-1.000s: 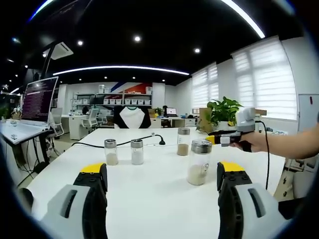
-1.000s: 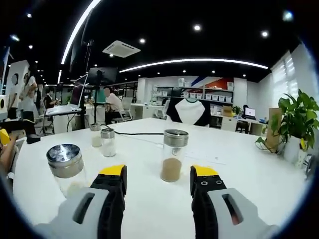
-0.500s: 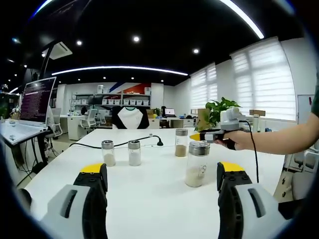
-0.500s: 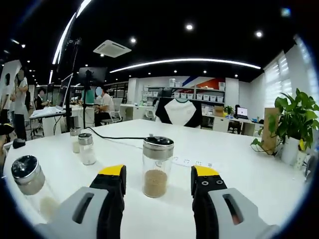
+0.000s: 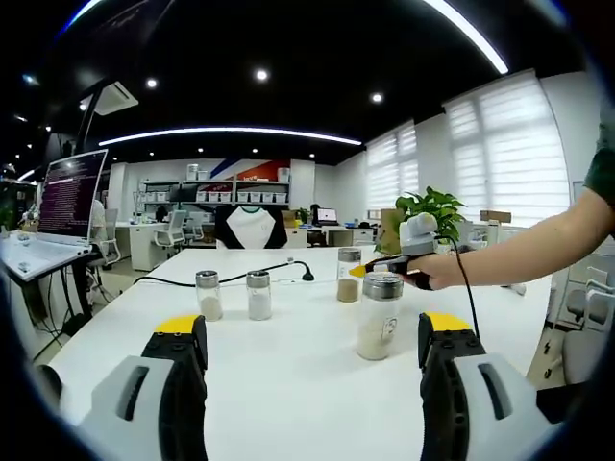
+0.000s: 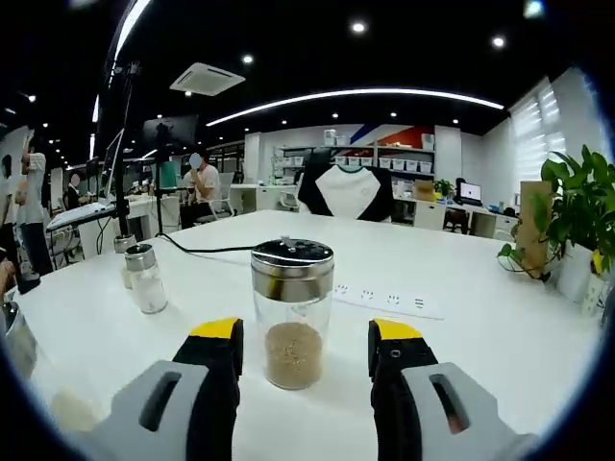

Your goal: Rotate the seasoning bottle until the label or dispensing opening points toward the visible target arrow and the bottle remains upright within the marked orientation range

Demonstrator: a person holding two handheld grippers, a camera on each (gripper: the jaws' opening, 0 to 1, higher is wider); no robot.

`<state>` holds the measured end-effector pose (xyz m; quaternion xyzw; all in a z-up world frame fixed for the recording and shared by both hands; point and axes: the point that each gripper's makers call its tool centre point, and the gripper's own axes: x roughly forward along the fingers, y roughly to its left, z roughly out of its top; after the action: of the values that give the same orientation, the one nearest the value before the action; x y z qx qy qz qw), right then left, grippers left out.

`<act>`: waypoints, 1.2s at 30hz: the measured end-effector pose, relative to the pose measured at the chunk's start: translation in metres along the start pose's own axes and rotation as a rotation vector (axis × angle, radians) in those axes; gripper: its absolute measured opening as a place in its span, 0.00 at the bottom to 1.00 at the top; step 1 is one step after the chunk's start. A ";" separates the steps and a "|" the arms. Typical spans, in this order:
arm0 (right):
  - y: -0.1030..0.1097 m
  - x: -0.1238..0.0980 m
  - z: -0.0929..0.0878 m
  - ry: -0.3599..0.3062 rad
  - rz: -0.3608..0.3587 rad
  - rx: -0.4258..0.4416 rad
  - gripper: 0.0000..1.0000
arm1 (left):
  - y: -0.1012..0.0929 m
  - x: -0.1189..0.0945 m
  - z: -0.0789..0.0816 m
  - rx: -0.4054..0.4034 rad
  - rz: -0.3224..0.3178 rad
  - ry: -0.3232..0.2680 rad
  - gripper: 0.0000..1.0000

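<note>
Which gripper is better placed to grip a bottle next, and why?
Right. Its gripper is open with the brown-filled bottle upright between its jaws; the left gripper sits back from every bottle.

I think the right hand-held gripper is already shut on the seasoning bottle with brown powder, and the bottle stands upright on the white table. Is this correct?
Not quite. In the right gripper view the right hand-held gripper is open: its jaws stand apart on either side of the seasoning bottle, not closed on it. The rest holds: the bottle has brown powder and stands upright on the white table.
</note>
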<state>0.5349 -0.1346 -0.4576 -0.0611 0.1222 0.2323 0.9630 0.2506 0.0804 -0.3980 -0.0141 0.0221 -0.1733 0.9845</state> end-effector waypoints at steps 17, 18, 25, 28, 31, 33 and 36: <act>0.003 0.021 -0.009 0.042 -0.025 0.045 0.49 | 0.007 -0.001 0.004 -0.007 0.010 -0.008 0.96; 0.003 0.021 -0.009 0.042 -0.025 0.042 0.49 | 0.007 -0.001 0.004 -0.006 0.010 -0.009 0.96; 0.011 0.026 -0.007 0.055 0.006 0.013 0.38 | 0.008 -0.002 0.002 0.003 0.012 -0.002 0.96; 0.011 0.026 -0.007 0.061 0.009 0.015 0.37 | 0.008 -0.001 0.002 -0.004 0.010 -0.003 0.96; 0.011 0.027 -0.007 0.067 0.014 0.009 0.37 | 0.006 0.000 0.002 -0.001 0.006 -0.003 0.96; 0.012 0.026 -0.007 0.078 0.014 0.015 0.37 | 0.005 0.001 0.003 -0.001 0.003 -0.004 0.96; 0.011 0.027 -0.008 0.087 0.012 0.013 0.37 | 0.004 0.001 0.002 -0.002 -0.001 -0.002 0.96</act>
<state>0.5512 -0.1144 -0.4730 -0.0639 0.1658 0.2342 0.9558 0.2532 0.0840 -0.3965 -0.0151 0.0214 -0.1736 0.9845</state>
